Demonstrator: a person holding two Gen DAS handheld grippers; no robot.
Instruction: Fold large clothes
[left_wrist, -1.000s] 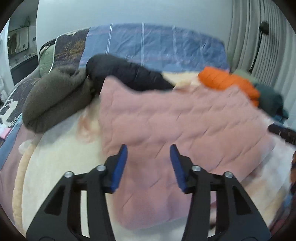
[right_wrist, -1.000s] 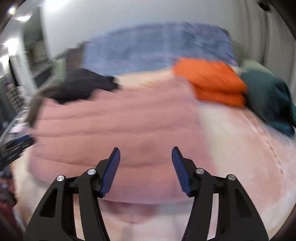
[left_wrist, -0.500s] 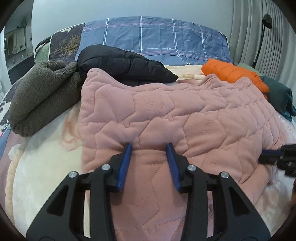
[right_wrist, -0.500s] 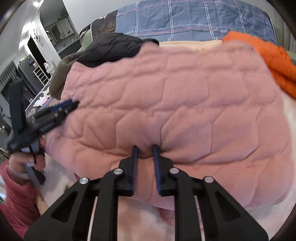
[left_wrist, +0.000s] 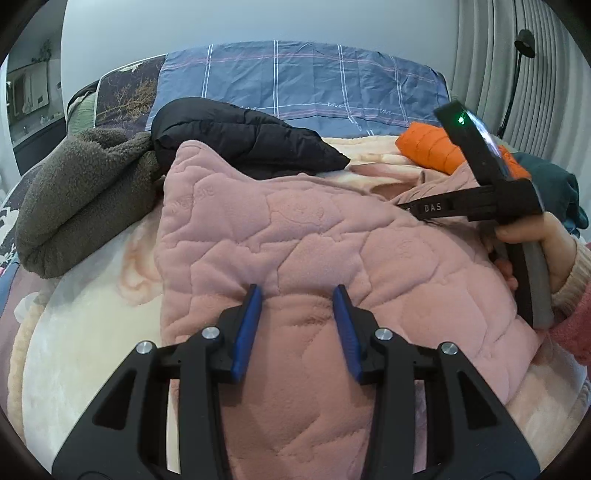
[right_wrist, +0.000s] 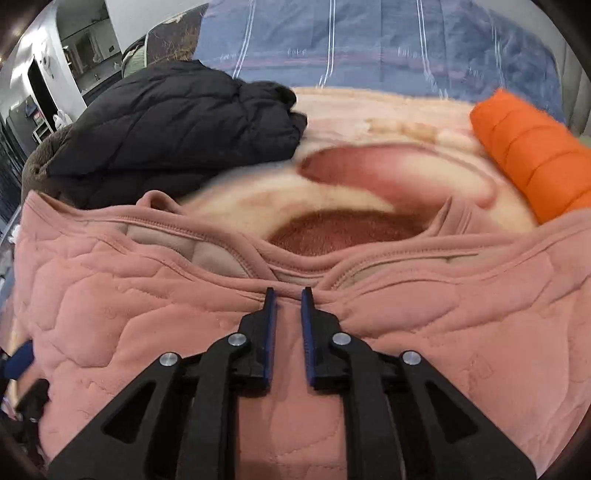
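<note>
A pink quilted garment (left_wrist: 295, 229) lies spread over the cream blanket (left_wrist: 92, 332) on a bed. My left gripper (left_wrist: 295, 295) is down on its near part, pads pressing a thick raised fold between them. In the right wrist view the garment's seamed edge (right_wrist: 184, 229) runs across the middle. My right gripper (right_wrist: 289, 295) sits at that edge with its jaws closing to a narrow gap, a pinch of pink fabric caught in it. The left wrist view shows the right gripper (left_wrist: 406, 206) at the garment's far right edge, held by a person's hand (left_wrist: 535, 236).
A black puffer jacket (left_wrist: 240, 140) and a grey-brown fleece (left_wrist: 81, 192) lie at the back left. A folded orange jacket (left_wrist: 432, 147) and a dark teal garment (left_wrist: 554, 184) sit at the back right. Blue checked bedding (left_wrist: 295, 81) stands against the wall.
My right gripper went from wide open to nearly shut on pink fabric and travelled across to the seamed edge. My left gripper came down onto the garment and narrowed on a fold.
</note>
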